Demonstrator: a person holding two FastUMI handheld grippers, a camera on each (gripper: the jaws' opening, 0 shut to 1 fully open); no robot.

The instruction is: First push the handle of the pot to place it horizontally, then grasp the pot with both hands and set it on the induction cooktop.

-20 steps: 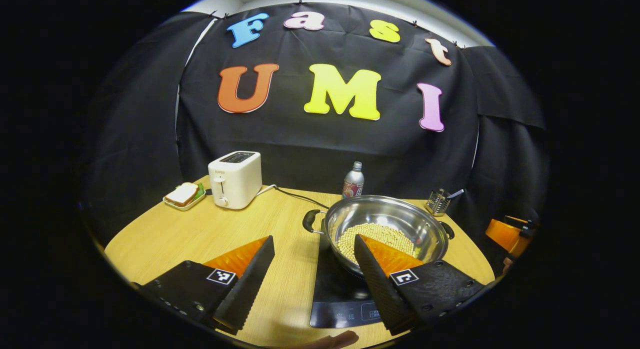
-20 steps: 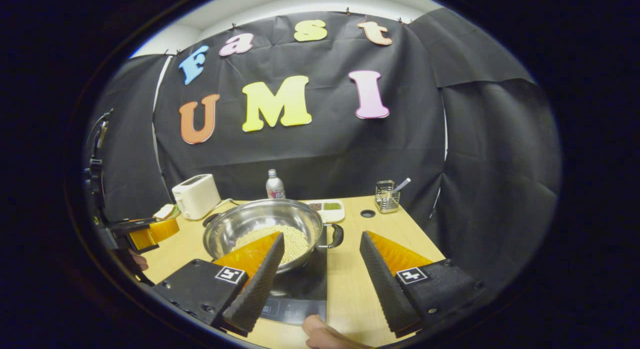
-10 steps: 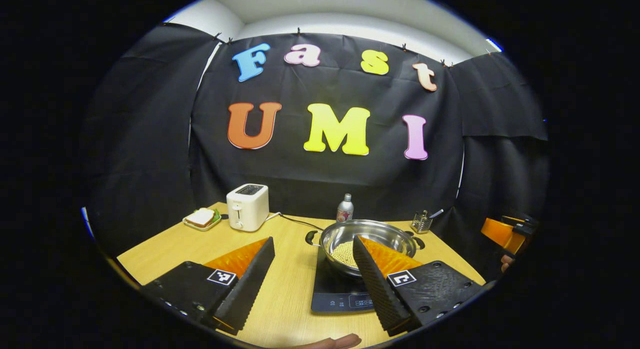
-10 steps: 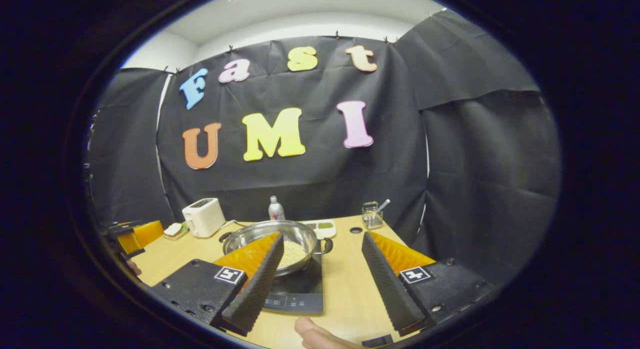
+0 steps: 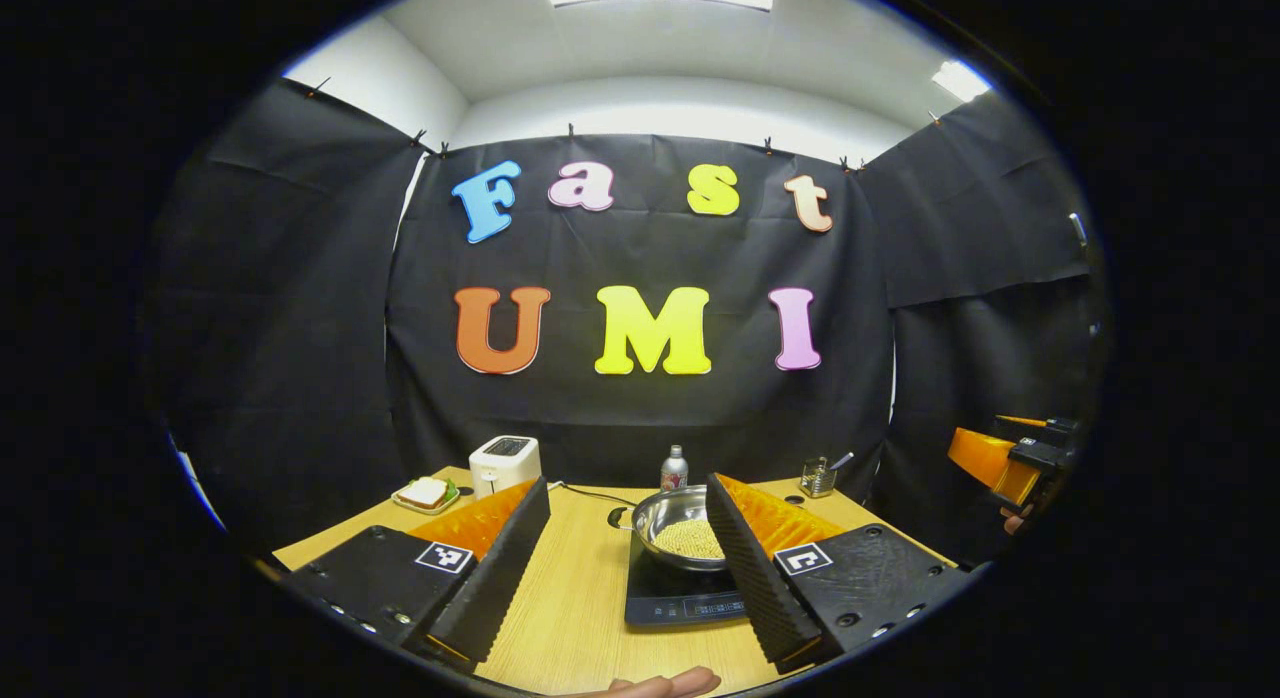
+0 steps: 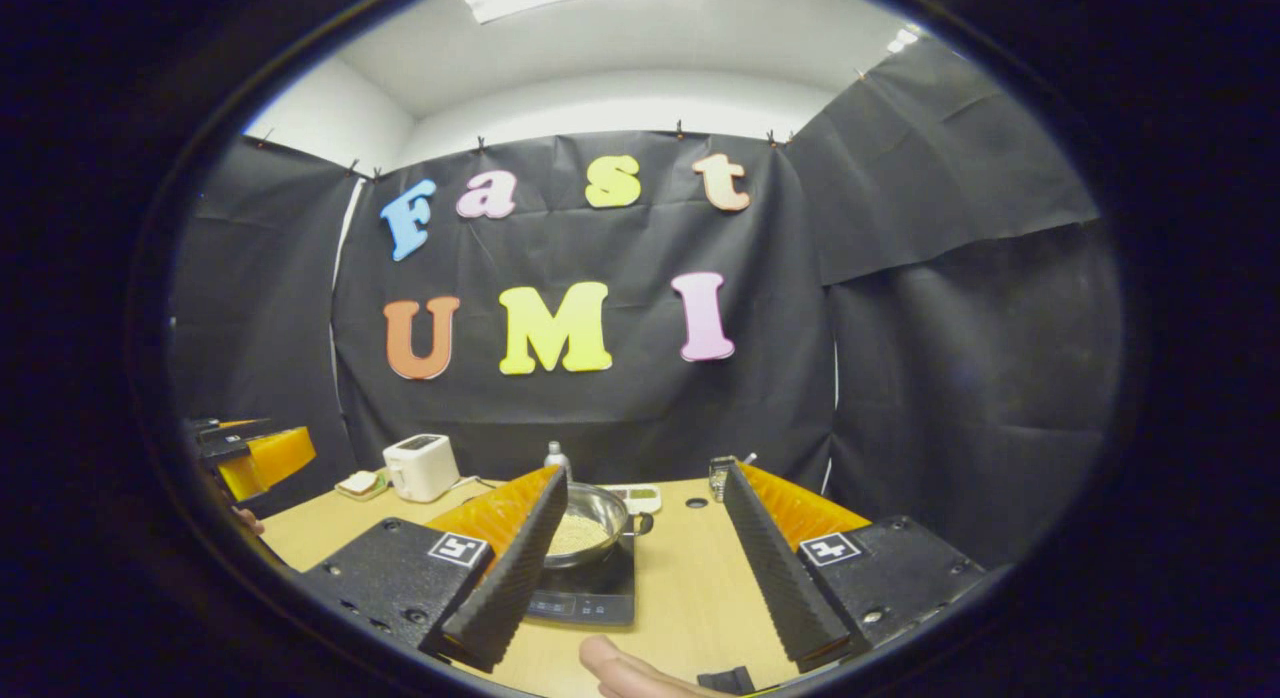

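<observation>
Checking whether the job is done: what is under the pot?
The pot sits on the black induction cooktop, which lies on the wooden table. The cooktop's surface directly beneath the pot is covered, and the left gripper's finger hides the pot's right side.

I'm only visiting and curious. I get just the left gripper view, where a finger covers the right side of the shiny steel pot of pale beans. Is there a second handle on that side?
Observer: Yes. In the right gripper view, the steel pot has a dark loop handle on that side.
Operator: Is anything behind the pot?
Observer: A white divided dish lies on the wooden table just behind it.
Operator: Is the other gripper open or shut?
Observer: The right gripper is open. Its fingers are wide apart and hold nothing.
</observation>
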